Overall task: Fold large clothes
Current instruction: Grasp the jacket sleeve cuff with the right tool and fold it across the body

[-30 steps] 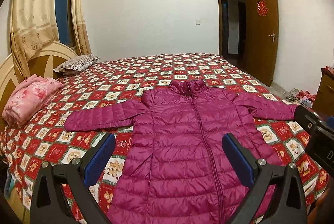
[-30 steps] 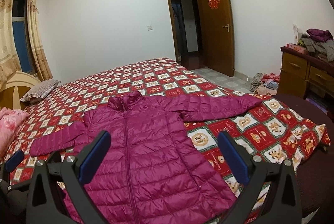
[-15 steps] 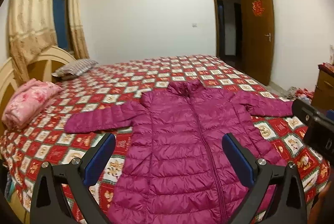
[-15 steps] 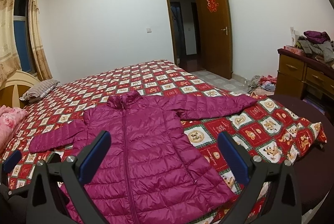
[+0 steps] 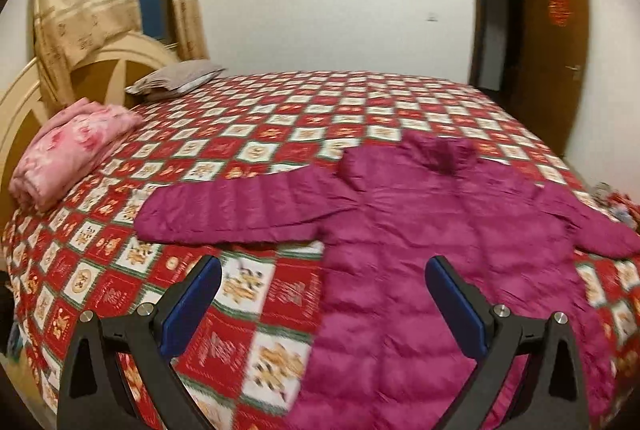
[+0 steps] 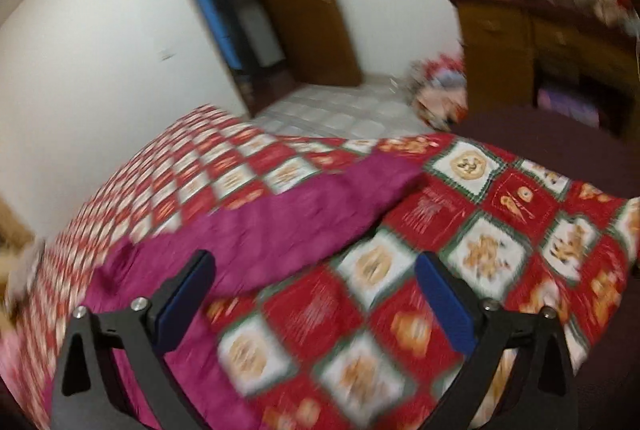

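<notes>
A magenta puffer jacket (image 5: 432, 254) lies flat and face up on the red patchwork bedspread (image 5: 280, 133), sleeves spread out. My left gripper (image 5: 322, 302) is open and empty, above the bedspread just below the jacket's left sleeve (image 5: 232, 213). In the blurred right wrist view my right gripper (image 6: 316, 300) is open and empty, over the bedspread (image 6: 500, 213) just below the jacket's right sleeve (image 6: 304, 226). Neither gripper touches the jacket.
A folded pink blanket (image 5: 68, 153) and a grey pillow (image 5: 176, 79) lie by the headboard (image 5: 48, 97). A wooden dresser (image 6: 532, 53) piled with clothes stands right of the bed, with clothes on the floor (image 6: 436, 89) near the open door (image 6: 296, 5).
Both grippers have swung apart and come closer to the bed: the left one toward the left sleeve, the right one fast toward the right sleeve. The jacket has not moved.
</notes>
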Motion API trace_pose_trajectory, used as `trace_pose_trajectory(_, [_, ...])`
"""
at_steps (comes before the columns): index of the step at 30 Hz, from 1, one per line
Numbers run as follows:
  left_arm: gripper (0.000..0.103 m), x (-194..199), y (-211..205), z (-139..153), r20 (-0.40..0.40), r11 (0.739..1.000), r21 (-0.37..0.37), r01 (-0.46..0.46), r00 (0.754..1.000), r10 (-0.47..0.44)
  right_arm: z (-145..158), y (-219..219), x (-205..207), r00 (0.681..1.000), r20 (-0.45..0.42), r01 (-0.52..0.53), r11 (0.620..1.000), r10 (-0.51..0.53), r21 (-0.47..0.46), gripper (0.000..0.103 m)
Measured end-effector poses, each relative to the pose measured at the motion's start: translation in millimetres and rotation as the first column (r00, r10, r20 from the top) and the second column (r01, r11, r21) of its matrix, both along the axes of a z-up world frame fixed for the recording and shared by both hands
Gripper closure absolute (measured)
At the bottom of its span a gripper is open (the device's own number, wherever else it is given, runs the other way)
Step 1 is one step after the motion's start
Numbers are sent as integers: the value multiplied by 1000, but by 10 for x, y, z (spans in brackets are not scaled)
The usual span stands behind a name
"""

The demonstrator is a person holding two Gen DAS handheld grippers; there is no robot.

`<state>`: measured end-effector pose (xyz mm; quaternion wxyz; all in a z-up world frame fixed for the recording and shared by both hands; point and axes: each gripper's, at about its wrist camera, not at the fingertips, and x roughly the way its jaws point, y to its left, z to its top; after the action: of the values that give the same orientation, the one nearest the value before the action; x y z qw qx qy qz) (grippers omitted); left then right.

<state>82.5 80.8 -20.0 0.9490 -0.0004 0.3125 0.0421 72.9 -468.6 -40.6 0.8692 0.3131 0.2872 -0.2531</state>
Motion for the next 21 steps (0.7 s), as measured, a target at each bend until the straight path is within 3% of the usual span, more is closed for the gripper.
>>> trace_pose_trajectory(4, [1, 264, 119, -113, -34, 1000, -12, -15, 999, 15, -423, -597, 433, 989, -117, 99, 993, -91, 65, 14])
trace_pose_trajectory(8, [1, 514, 155, -214, -58, 999, -47, -12, 998, 10, -793, -855, 763, 973, -202, 134, 985, -110, 108, 18])
trace_pose_trajectory(9, [1, 565, 162, -229, -60, 999, -53, -13, 998, 10, -846, -874, 811, 970, -216, 138, 984, -111, 113, 23])
trace_pose_trajectory(11, [1, 652, 171, -258, -54, 998, -56, -18, 998, 15, -823, -837, 865, 963, -229, 152, 988, -139, 38, 24])
trace_pose_trajectory(14, [1, 760, 202, -300, -48, 998, -57, -24, 999, 22, -819, -787, 939, 949, -279, 141, 989, -149, -49, 38])
trace_pose_trajectory(16, [1, 826, 224, -320, -50, 998, -65, -24, 999, 21, -803, -754, 946, 936, -306, 142, 983, -172, -119, 56])
trace_pose_trajectory(17, [1, 853, 254, -323, -48, 997, -74, -21, 999, 17, -794, -750, 949, 936, -313, 128, 984, -162, -127, 81])
trace_pose_trajectory(18, [1, 869, 289, -318, -43, 996, -83, -19, 999, 15, -752, -736, 913, 950, -287, 99, 991, -121, -91, 90])
trace_pose_trajectory(21, [1, 929, 477, -305, -19, 992, -112, -53, 999, 51, -404, -481, 859, 982, -181, 25, 985, -56, -173, 90])
